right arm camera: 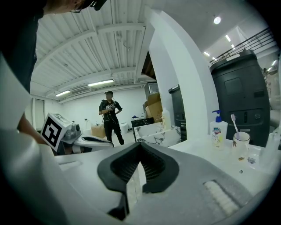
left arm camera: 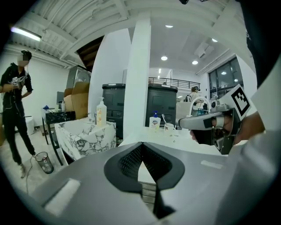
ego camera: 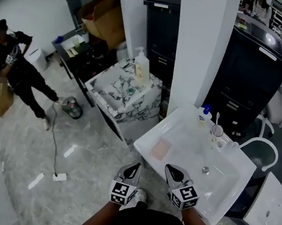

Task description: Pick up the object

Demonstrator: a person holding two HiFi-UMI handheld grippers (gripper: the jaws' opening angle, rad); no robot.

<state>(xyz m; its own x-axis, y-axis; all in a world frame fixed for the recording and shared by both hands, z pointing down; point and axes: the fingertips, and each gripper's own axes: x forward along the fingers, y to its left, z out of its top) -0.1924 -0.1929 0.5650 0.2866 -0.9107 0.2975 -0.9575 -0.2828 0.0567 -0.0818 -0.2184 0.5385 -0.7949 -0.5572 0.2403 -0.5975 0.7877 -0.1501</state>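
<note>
At the near edge of the one white sink (ego camera: 188,141), two grippers hover side by side, the left gripper (ego camera: 134,168) and the right gripper (ego camera: 173,172), each with fingers pressed together on nothing. One pink pad (ego camera: 161,148) lies on the sink's flat left part, just beyond them, untouched. One soap bottle (ego camera: 204,115) and one cup (ego camera: 217,130) stand at the sink's far rim. A person (ego camera: 14,66) stands on the marble floor (ego camera: 85,153), well left of the sink.

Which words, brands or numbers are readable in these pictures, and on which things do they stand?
No text can be read.
Soap bottle: blue label, too blurred to read.
Black cabinets: white stickers, too small to read.
Cubes on left gripper and right gripper: square marker patterns only, no letters.
</note>
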